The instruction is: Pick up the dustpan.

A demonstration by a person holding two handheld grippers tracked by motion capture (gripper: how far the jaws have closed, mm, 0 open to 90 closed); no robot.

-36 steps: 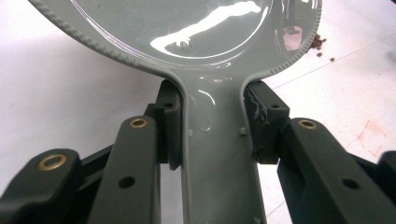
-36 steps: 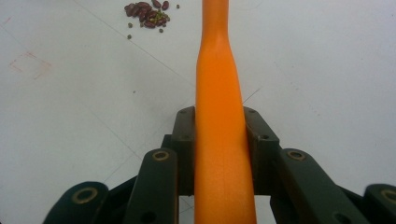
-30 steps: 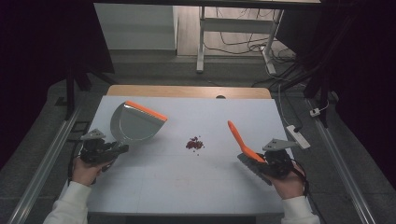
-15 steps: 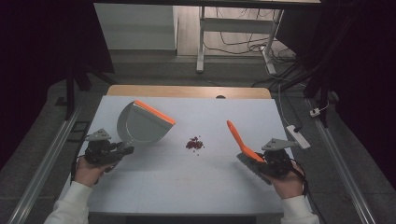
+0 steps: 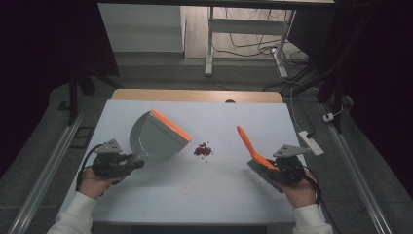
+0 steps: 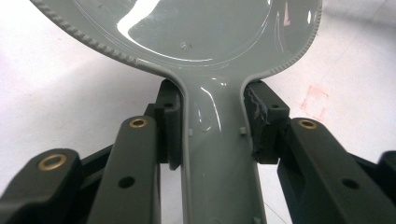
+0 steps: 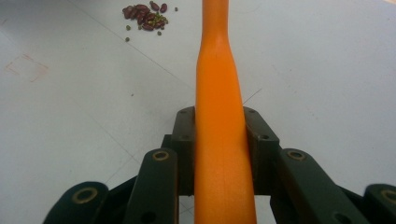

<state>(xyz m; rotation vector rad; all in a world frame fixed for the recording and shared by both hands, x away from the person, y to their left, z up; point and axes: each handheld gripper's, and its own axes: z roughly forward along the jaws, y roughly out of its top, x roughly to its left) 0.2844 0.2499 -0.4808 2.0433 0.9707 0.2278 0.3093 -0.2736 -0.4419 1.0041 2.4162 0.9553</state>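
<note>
Left gripper (image 5: 130, 162) sits at the left of the white tabletop (image 5: 214, 195), fingers (image 6: 169, 126) clamped on the grey handle of the dustpan (image 5: 156, 136). In the left gripper view the handle runs up between both pads, which press its sides, and widens into the glossy grey pan. From the high view the pan lies left of centre, its orange edge (image 5: 170, 125) turned toward the middle of the tabletop and raised on a slant. Right gripper (image 5: 272, 168) sits at the right of the tabletop, fingers (image 7: 184, 144) closed on the orange handle of the brush (image 5: 248, 145). In the right gripper view the handle passes straight up between the pads. In the high view the handle slants up and away toward the table's far side, with the dark bristle end low, just beside the gripper. A small heap of beans (image 5: 203, 150) lies near the centre, between dustpan and brush, closer to the pan's orange edge but apart from it; mostly dark red, with a few small green ones scattered around. A faint reddish square mark (image 5: 191, 190) shows on the tabletop nearer the person. White sleeves cover both forearms.
</note>
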